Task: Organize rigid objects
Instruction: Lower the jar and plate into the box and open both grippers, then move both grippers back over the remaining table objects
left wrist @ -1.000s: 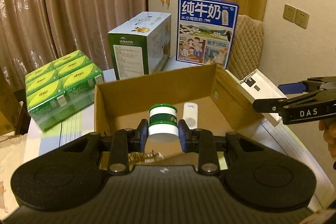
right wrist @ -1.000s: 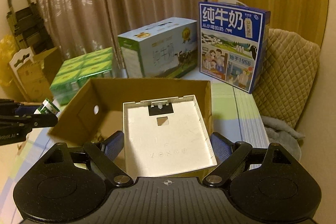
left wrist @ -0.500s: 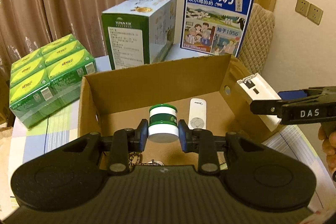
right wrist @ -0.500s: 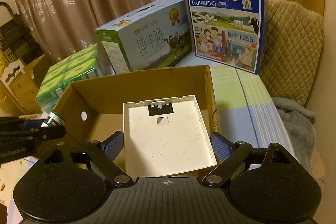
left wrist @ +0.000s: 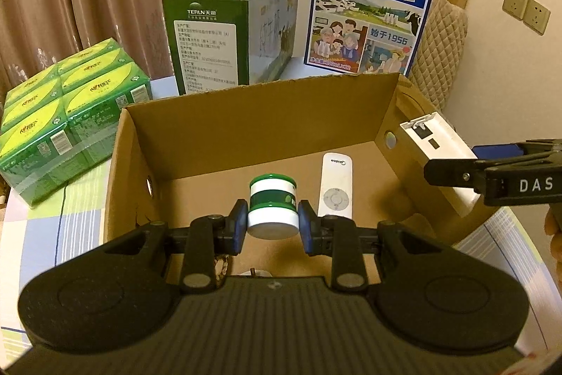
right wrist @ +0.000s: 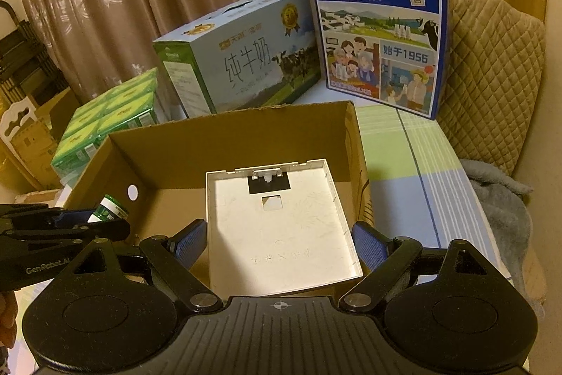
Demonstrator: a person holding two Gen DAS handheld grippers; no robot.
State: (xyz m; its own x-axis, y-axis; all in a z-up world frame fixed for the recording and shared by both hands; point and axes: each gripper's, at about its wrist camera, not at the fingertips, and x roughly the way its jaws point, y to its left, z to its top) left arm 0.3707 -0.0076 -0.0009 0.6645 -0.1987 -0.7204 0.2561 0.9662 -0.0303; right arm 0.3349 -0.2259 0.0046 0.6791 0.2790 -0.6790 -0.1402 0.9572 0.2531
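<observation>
My left gripper (left wrist: 272, 225) is shut on a small green-and-white jar (left wrist: 272, 208) and holds it above the open cardboard box (left wrist: 246, 115). A white remote (left wrist: 336, 187) lies on the box floor to the jar's right. My right gripper (right wrist: 279, 243) is shut on a flat white plastic cover (right wrist: 281, 227), held over the box's right wall (right wrist: 358, 150). The cover also shows in the left wrist view (left wrist: 435, 157), and the jar shows in the right wrist view (right wrist: 109, 208).
Behind the box stand a green-and-white milk carton case (left wrist: 232, 27) and a blue milk case (left wrist: 368, 6). A pack of green tissue packets (left wrist: 63, 111) sits at the left. A quilted chair (right wrist: 491, 65) and a grey cloth (right wrist: 498, 199) are at the right.
Both grippers have moved forward and higher over the box, so more of its inside shows. Each still holds its object.
</observation>
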